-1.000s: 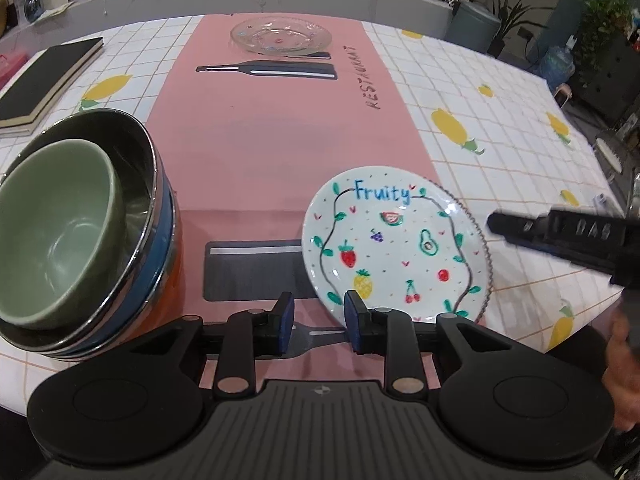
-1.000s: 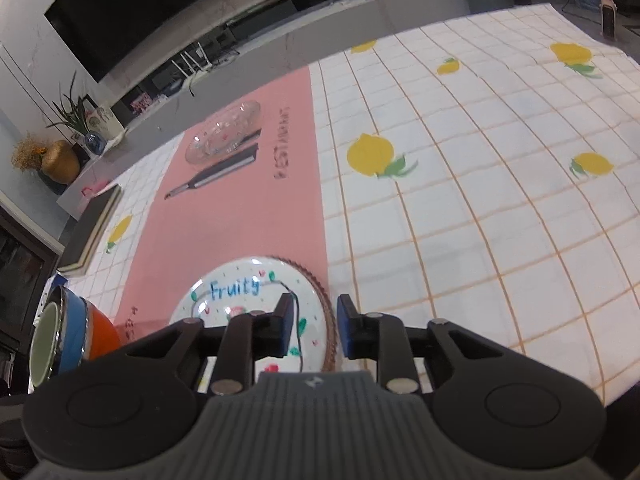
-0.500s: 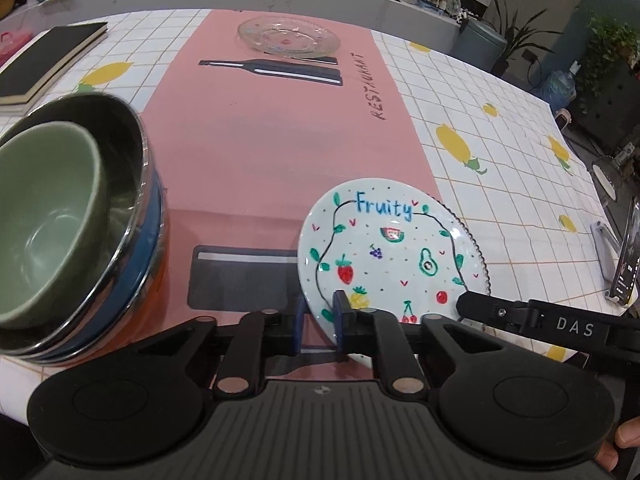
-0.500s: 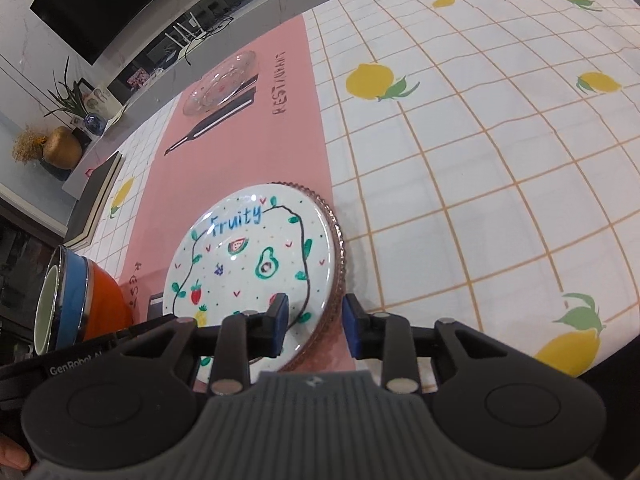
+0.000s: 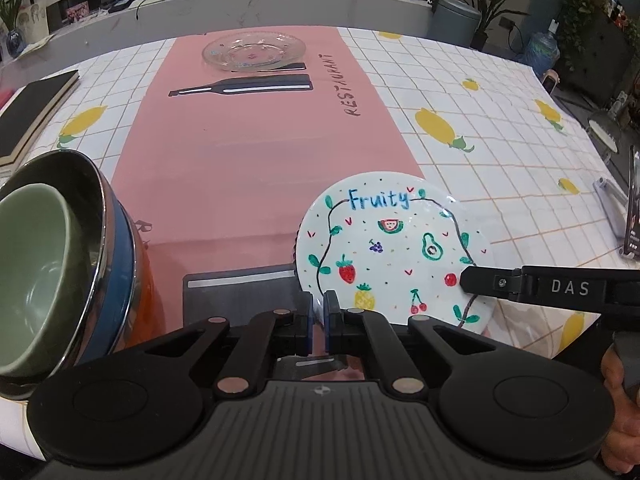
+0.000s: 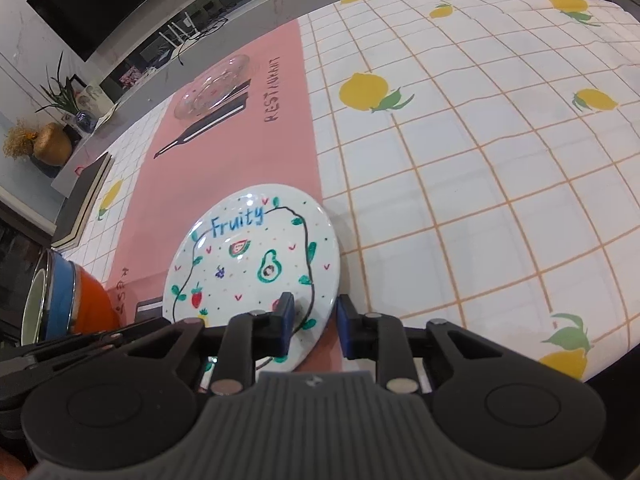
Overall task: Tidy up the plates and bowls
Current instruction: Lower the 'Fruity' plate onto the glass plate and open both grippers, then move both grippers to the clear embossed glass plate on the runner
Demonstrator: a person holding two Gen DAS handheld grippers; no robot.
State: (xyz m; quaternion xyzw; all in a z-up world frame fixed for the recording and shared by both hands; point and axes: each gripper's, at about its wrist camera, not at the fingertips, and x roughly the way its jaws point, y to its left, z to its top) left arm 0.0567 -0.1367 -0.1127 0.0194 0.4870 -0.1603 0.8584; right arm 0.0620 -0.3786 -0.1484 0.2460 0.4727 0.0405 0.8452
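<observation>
Left gripper (image 5: 318, 312) pinches the near rim of the Fruity plate (image 5: 394, 248), which tilts up off the pink runner (image 5: 260, 152). Nested bowls (image 5: 48, 276) sit at left; a glass plate (image 5: 254, 49) lies far back. Right gripper finger (image 5: 492, 284) touches the plate's right edge.

Right gripper (image 6: 314, 320): jaws closing, straddling the Fruity plate (image 6: 248, 264) rim, pads not yet pressing. Lemon tablecloth (image 6: 480, 160) at right.

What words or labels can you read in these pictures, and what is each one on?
"Fruity": on the painted plate.
"RESTAURANT": on the pink table runner.
"DAS": on the right gripper's finger.
Dark print on the runner's near end, beside the stacked bowls: unreadable.
Items on the back counter: too small.
</observation>
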